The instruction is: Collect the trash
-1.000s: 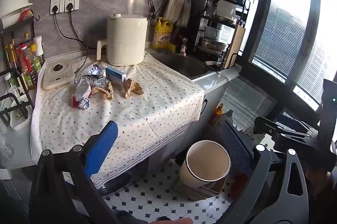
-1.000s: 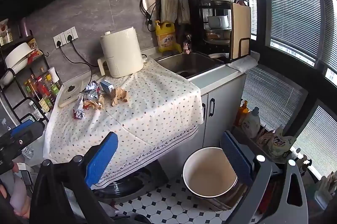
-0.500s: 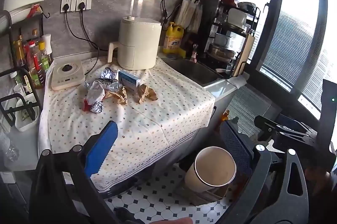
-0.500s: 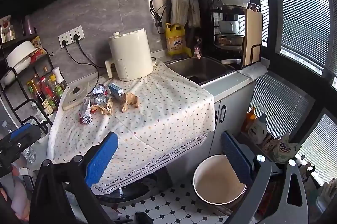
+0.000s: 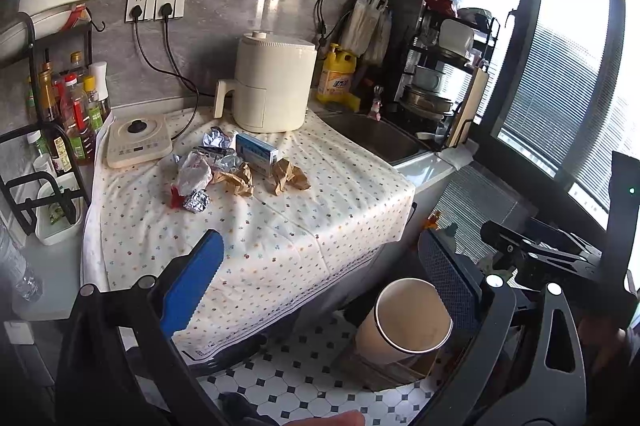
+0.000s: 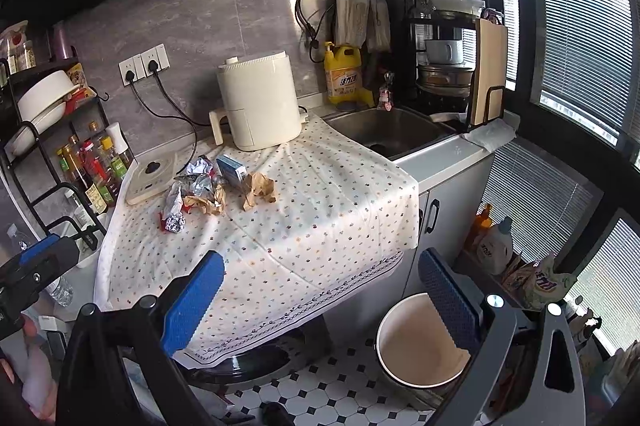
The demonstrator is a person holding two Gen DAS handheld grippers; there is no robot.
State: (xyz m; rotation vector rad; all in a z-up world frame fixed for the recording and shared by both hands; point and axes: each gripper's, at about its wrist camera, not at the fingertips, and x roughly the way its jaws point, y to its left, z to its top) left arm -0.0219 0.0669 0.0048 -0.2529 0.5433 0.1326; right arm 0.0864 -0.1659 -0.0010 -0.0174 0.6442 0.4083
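Looking forward along both claws, I find all the trash in one cluster on the dotted white tablecloth [image 6: 304,226], none of it gripped. My left gripper [image 5: 320,278] has its blue pads spread wide with nothing between them; my right gripper [image 6: 320,290] is spread just the same.

From the right claw the pile lies at about eleven o'clock, well apart; from the left claw it sits nearer twelve, slightly left. I cannot say which arm is truly closer, though the left looks squarer on.

Nearest the table's front edge is the small crumpled foil ball [image 5: 196,203], touching a red scrap. Behind it lie the silver crinkled wrappers [image 6: 198,182], the crumpled brown paper wad [image 6: 258,191] and the blue-and-white cardboard box [image 5: 256,154]. That box's long axis runs roughly ten to four in the left view.

The round beige waste bin [image 6: 416,342] stands on the tiled floor at about four o'clock of both claws, below the table's right corner, so I judge each piece will have to cross rightward and down.
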